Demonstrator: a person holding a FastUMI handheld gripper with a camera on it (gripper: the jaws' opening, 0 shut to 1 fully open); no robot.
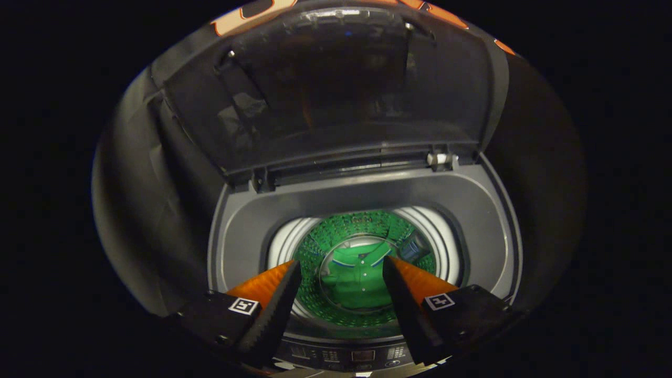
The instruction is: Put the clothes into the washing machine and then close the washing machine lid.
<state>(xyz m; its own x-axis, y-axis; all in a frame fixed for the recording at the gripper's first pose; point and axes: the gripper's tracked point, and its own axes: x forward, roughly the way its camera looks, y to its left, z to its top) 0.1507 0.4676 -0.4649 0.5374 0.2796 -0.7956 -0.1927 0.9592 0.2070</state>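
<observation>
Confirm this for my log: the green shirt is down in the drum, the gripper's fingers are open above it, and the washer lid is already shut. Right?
Not quite. The gripper view shows the lid raised upright behind the opening, not shut. The rest holds: the green shirt lies in the drum, and the gripper is open above it.

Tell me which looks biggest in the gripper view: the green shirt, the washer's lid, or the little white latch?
1. Raised dark see-through washing machine lid.
2. Green polo shirt down in the drum, seen between the open fingers of the hand-held gripper.
3. Small white plastic latch by the hinge.

The shirt lies farther away, so it only looks small.
</observation>
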